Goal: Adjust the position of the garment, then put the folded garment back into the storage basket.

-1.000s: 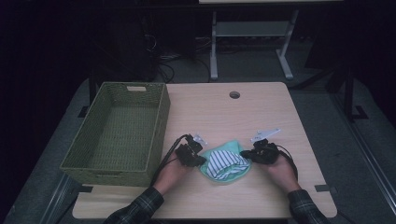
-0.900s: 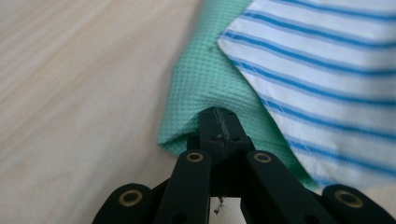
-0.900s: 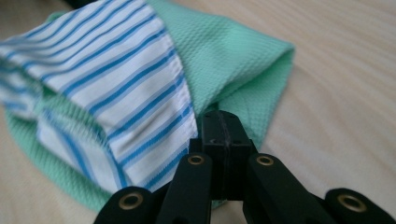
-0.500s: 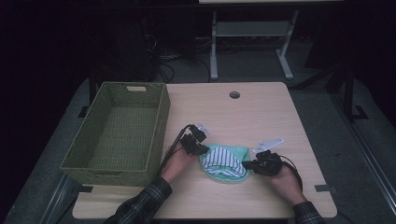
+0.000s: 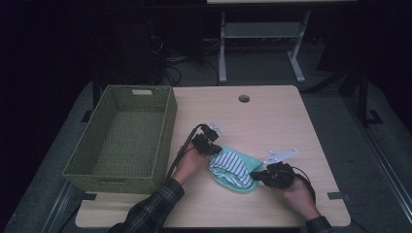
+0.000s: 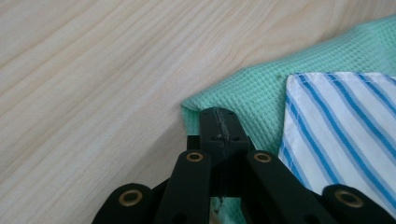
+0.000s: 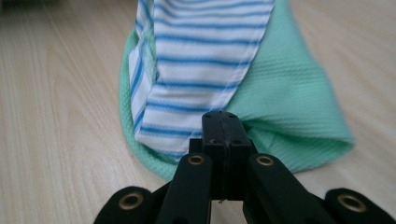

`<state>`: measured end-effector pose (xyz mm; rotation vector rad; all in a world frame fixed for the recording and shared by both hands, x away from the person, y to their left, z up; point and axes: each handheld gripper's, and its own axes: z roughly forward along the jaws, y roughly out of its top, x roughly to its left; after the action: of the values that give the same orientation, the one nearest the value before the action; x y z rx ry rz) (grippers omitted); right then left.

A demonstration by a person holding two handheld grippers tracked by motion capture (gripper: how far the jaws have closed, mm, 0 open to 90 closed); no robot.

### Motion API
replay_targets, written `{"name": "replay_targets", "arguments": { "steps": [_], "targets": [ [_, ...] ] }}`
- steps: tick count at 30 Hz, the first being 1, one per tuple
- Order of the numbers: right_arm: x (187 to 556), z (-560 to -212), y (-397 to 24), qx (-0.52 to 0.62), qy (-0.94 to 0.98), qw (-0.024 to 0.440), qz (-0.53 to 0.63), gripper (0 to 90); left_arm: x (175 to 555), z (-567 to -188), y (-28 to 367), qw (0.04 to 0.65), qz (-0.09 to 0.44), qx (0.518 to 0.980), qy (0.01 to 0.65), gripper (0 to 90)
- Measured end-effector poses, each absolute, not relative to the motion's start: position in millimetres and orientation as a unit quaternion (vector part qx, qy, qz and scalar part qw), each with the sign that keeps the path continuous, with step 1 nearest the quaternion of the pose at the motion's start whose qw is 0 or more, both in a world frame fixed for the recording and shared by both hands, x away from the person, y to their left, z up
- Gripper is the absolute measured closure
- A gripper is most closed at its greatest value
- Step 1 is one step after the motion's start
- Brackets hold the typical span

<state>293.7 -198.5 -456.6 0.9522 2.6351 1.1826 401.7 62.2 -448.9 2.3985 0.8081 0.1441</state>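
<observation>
- Green waffle-weave cloth with a blue-striped white panel: lies on the wooden table, just right of the woven basket.
- Left gripper: jaws pinched tight on the cloth's far-left corner.
- Right gripper: jaws clamped on the near-right edge, apparently so that opposite grips keep the fabric spread for folding.
</observation>
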Motion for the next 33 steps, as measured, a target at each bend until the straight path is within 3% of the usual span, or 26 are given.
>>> {"name": "replay_targets", "arguments": {
  "steps": [6, 15, 18, 26, 33],
  "targets": [
    [305, -446, -208, 0.322, 0.855, 0.071, 0.400, 89.9, 395, -437, 72, 0.302, 0.044, 0.903, 0.304, 79.6],
    [336, -437, -224, 0.347, 0.837, 0.103, 0.411, 89.9, 375, -422, 81, 0.322, 0.034, 0.897, 0.301, 48.9],
    [349, -439, -226, 0.356, 0.833, 0.106, 0.410, 89.9, 367, -420, 86, 0.325, 0.032, 0.898, 0.296, 42.4],
    [369, -454, -223, 0.365, 0.833, 0.106, 0.402, 89.9, 352, -419, 94, 0.326, 0.028, 0.900, 0.289, 30.1],
    [359, -461, -221, 0.364, 0.840, 0.084, 0.394, 89.9, 346, -419, 94, 0.326, 0.021, 0.901, 0.285, 25.1]
  ]
}}
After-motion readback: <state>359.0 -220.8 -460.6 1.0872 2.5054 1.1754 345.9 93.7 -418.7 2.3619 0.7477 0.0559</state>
